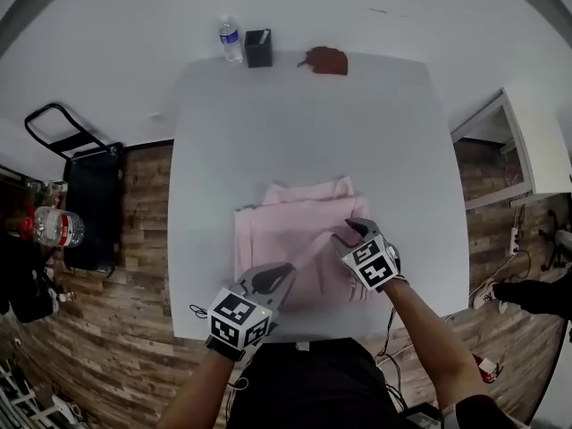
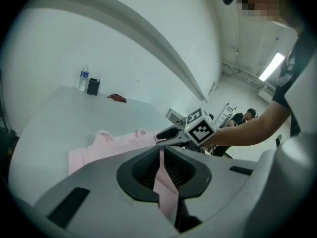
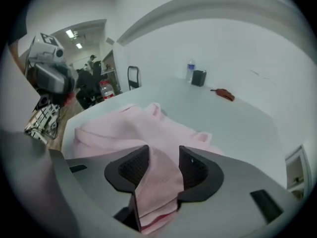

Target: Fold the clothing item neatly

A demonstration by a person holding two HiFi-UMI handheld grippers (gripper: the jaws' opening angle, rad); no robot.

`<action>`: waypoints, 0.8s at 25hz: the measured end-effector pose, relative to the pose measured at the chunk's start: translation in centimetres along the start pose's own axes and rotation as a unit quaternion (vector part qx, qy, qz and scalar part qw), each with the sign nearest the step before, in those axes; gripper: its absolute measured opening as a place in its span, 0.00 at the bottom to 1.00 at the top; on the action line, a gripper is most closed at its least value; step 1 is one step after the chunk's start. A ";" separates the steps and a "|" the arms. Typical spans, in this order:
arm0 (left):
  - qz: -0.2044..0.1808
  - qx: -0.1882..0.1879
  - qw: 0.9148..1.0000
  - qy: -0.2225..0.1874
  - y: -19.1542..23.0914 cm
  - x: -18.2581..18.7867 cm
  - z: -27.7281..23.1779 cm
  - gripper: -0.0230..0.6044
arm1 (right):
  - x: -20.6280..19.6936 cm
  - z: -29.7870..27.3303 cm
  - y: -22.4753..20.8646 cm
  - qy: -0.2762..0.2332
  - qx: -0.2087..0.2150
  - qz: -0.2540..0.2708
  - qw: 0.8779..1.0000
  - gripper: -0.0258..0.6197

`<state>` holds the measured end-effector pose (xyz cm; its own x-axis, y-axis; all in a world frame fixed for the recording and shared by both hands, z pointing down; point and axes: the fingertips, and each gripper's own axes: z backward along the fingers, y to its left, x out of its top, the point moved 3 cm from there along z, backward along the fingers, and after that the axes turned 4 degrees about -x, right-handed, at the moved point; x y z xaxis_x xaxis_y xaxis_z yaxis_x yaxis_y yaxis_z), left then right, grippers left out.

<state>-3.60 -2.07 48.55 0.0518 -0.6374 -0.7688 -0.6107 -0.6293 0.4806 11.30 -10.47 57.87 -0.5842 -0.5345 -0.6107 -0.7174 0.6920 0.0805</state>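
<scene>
At the far edge of the white table (image 1: 304,123) stand a water bottle (image 1: 231,41) and a small black holder (image 1: 258,48), with a crumpled reddish-brown thing (image 1: 324,61) just to their right; all three are well apart from the work, and nothing lies between them and the cloth. Off the table on the left, a black cart (image 1: 85,186) stands on the wood floor with a second bottle (image 1: 58,228) beside it, and a white cabinet (image 1: 527,150) stands to the right. The pink garment (image 1: 286,231) lies partly folded on the near half of the table, close to the near edge. The left gripper (image 1: 279,275) is at its near left corner, and its own view shows the jaws clenched on a thin strip of the pink cloth that runs up between the pads (image 2: 171,170). The right gripper (image 1: 350,231) is over the garment's right side; its jaws stand apart, and a loose fold of the cloth lies in the gap between them, not pinched. In the head view both grippers cover the garment's near edge, so how that edge lies cannot be made out. What kind of garment it is cannot be told from the folds, nor what the reddish-brown thing is.
</scene>
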 end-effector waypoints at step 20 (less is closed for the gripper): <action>0.028 0.034 0.997 -0.056 0.6 5.6 -1.1 0.05 | 9.9 10.2 3.5 -0.167 0.113 -0.081 0.976 0.08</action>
<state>-2.81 -6.47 44.95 -0.0710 -0.6142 -0.7859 -0.6622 -0.5602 0.4977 6.89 -8.41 44.07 -0.2872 -0.4844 -0.8263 -0.6656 0.7213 -0.1915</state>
